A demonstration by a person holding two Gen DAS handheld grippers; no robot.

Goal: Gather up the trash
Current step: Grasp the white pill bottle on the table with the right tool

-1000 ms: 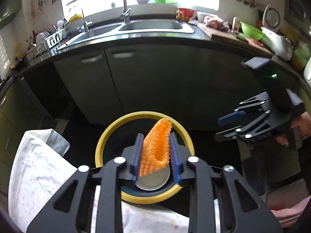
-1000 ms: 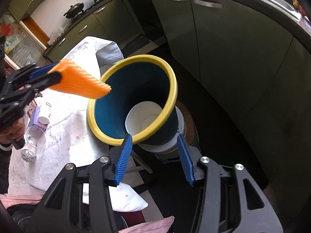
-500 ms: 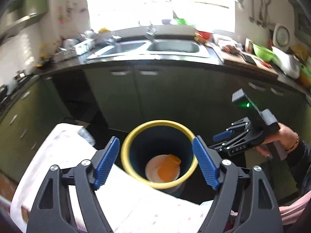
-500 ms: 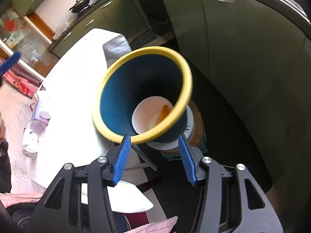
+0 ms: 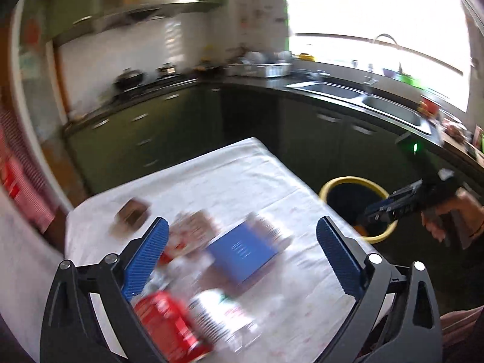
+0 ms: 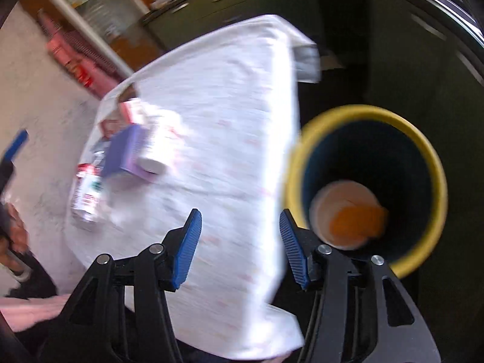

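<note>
My left tool (image 5: 240, 260), jaws just opening, gapes empty over the worktop (image 5: 242, 181); right tool (image 6: 239, 248) half-open, empty, bin (image 6: 423, 157) at two o'clock.

white tablecloth (image 5: 242, 181) | green cabinets (image 5: 145, 133) | steel sink (image 5: 390, 107) | bright window (image 5: 378, 15)

- The left gripper (image 5: 240, 251) has its 2 blue-padded jaws spread wide, and they have just been opening; nothing sits between the pads.
- It points forward and downward, tilted a little, the left pad lower than the right.
- The right gripper (image 6: 239, 246) has its jaws about halfway apart, just easing wider, with nothing gripped between them.
- It points steeply downward.
- In the left wrist view the right gripper (image 5: 390, 205) shows at the right edge, held by a bare hand (image 5: 444, 220); motion blur hides the finger positions, though the hand seems wrapped around the handle.
</note>
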